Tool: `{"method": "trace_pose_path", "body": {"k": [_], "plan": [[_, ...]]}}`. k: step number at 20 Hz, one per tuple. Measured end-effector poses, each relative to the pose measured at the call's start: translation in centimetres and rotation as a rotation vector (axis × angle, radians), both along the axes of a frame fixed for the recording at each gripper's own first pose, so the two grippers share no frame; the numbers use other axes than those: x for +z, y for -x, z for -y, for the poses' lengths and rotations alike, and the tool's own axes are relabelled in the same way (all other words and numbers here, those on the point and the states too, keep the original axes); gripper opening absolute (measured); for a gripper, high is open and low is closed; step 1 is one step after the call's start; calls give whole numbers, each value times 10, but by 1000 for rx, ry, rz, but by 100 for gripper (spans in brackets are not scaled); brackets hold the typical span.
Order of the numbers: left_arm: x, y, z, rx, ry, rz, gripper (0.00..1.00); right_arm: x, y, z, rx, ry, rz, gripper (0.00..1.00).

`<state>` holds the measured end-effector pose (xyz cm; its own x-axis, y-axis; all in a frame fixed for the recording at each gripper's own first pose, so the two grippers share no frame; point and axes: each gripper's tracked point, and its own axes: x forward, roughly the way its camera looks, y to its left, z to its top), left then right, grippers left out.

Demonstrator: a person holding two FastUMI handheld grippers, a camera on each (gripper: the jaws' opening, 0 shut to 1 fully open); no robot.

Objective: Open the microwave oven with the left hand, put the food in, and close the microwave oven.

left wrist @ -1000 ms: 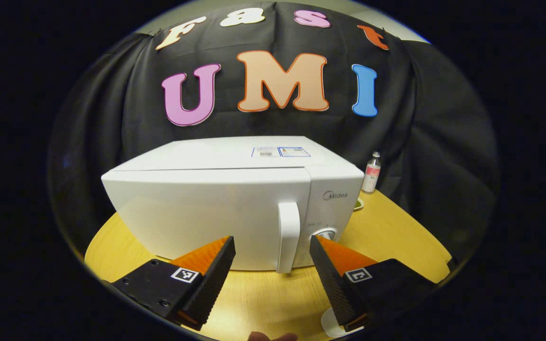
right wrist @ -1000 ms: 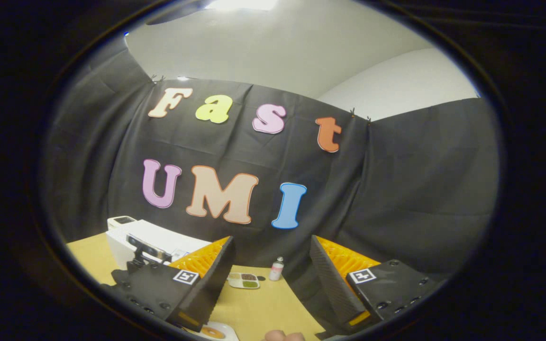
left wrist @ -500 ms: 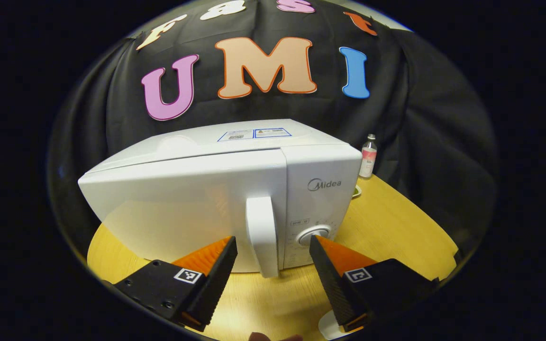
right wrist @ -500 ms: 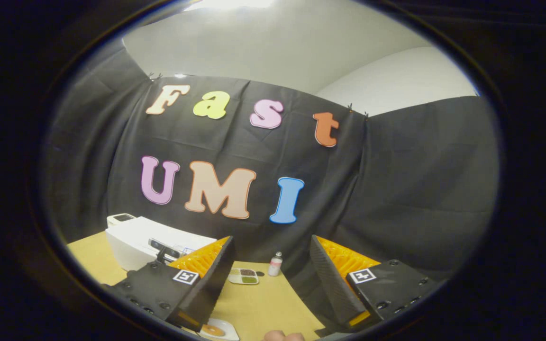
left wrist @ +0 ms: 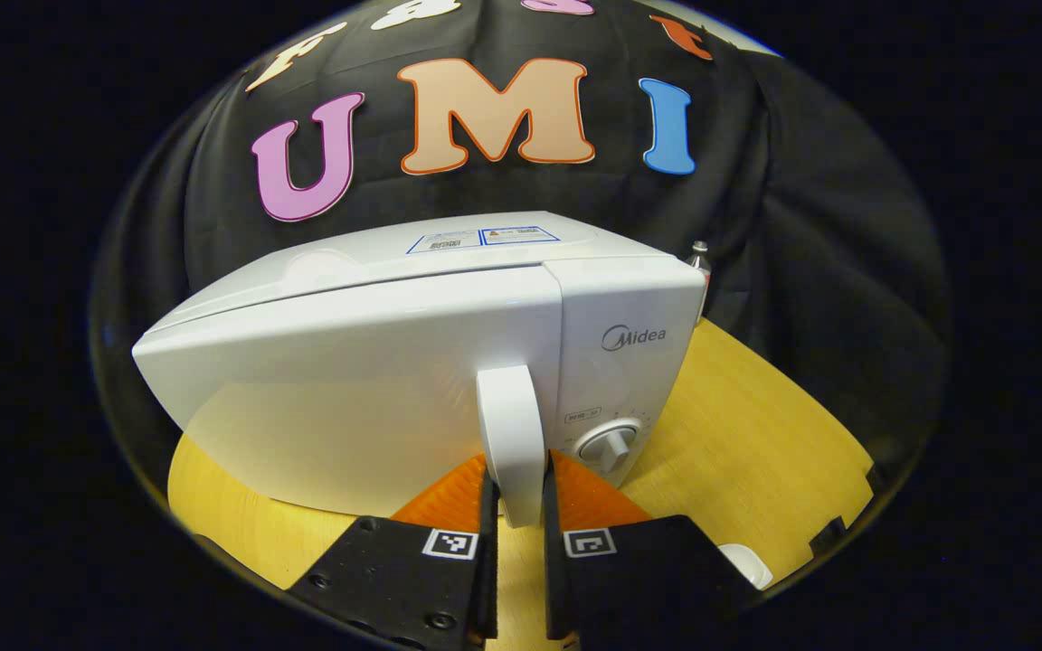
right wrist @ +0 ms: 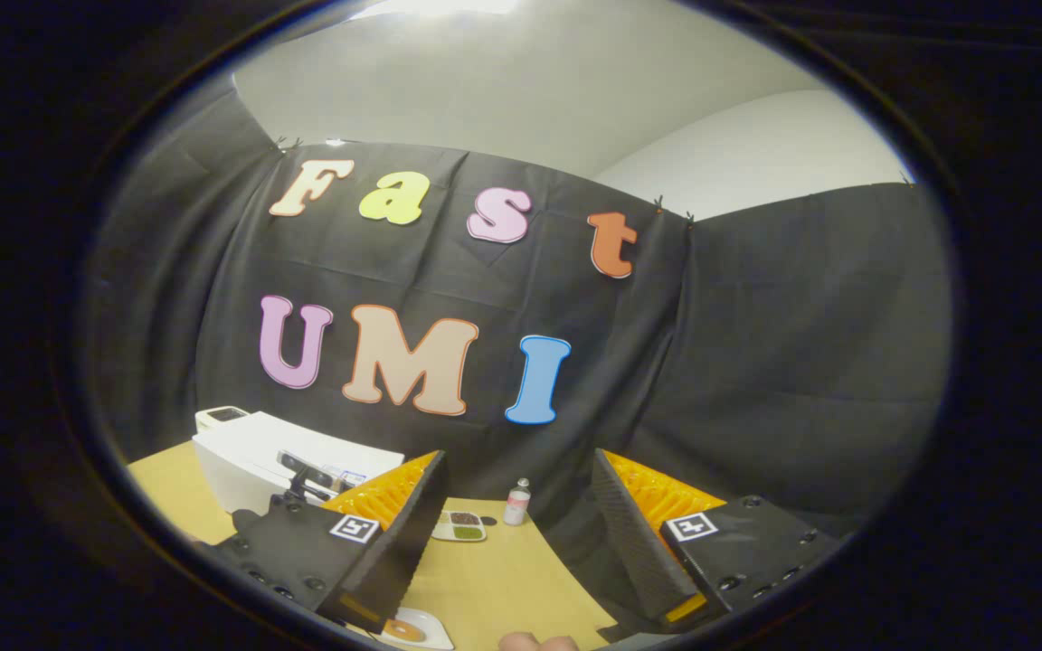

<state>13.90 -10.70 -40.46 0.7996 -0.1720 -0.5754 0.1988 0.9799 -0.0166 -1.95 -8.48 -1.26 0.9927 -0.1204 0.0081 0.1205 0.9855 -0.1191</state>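
left claw clamped on the microwave door handle

a yellow wooden worktop with a rounded edge carries a white microwave oven, backed by black cloth draped as the booth's wall; in the right gripper view a pale wall and ceiling rise above the cloth. the oven's door is shut, its upright white handle just left of the control panel with a round dial. a small bottle peeks from behind the oven's right top corner. a white rim shows at the worktop's near edge, right of the left claw.

in the right gripper view the oven sits far left on the worktop, with a compartment tray of food and the small bottle beyond it near the cloth, and a white plate with an orange item at the near edge.

the left claw is narrow, both fingers pressed on the lower part of the handle. half a second ago it stood wide with the handle between the fingers untouched; the oven now looms a bit larger. the right claw stands wide, holding nothing, raised above the worktop, its outlook nearly as before.
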Motion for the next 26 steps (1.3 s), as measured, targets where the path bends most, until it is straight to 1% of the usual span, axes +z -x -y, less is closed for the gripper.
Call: {"method": "trace_pose_path", "body": {"k": [2, 4, 5, 6, 7, 8, 9, 10, 13, 16, 18, 24, 26], "plan": [[-2, 2, 0, 10, 22, -2, 18, -2, -1, 0, 3, -31, -6, 97], [-3, 3, -1, 20, 12, -4, 18, -1, 0, 3, -1, -47, -2, 97], [-4, 5, -1, 15, 0, -6, 18, 1, 0, 4, -2, -48, 1, 97], [-1, 6, -1, 5, -3, 11, 16, 1, 1, 5, -1, -46, 2, 96], [-1, 6, 0, -19, -2, 31, 15, 1, 2, 7, -6, -42, 3, 97], [-1, 20, -1, -35, 3, 12, 14, 1, 3, 11, -13, -40, 3, 96], [-1, 36, -2, -48, 17, 21, 13, 1, 2, 12, -20, -44, 6, 96], [8, 49, -5, -72, 24, 67, 12, 0, 1, 14, -26, -54, 8, 96], [15, 102, -26, -96, 28, 79, 11, -8, -6, 5, -12, -105, -11, 97], [19, 147, -52, -79, 62, 43, 11, -19, -17, -13, 30, -109, -39, 97], [24, 174, -73, -87, 66, 50, 11, -21, -17, -29, 63, -99, -47, 97], [31, 235, -152, -44, 28, 20, 12, -19, -22, -66, 110, -67, -46, 97], [32, 248, -181, -9, 19, 2, 12, -17, -25, -73, 114, -62, -42, 96]]}}
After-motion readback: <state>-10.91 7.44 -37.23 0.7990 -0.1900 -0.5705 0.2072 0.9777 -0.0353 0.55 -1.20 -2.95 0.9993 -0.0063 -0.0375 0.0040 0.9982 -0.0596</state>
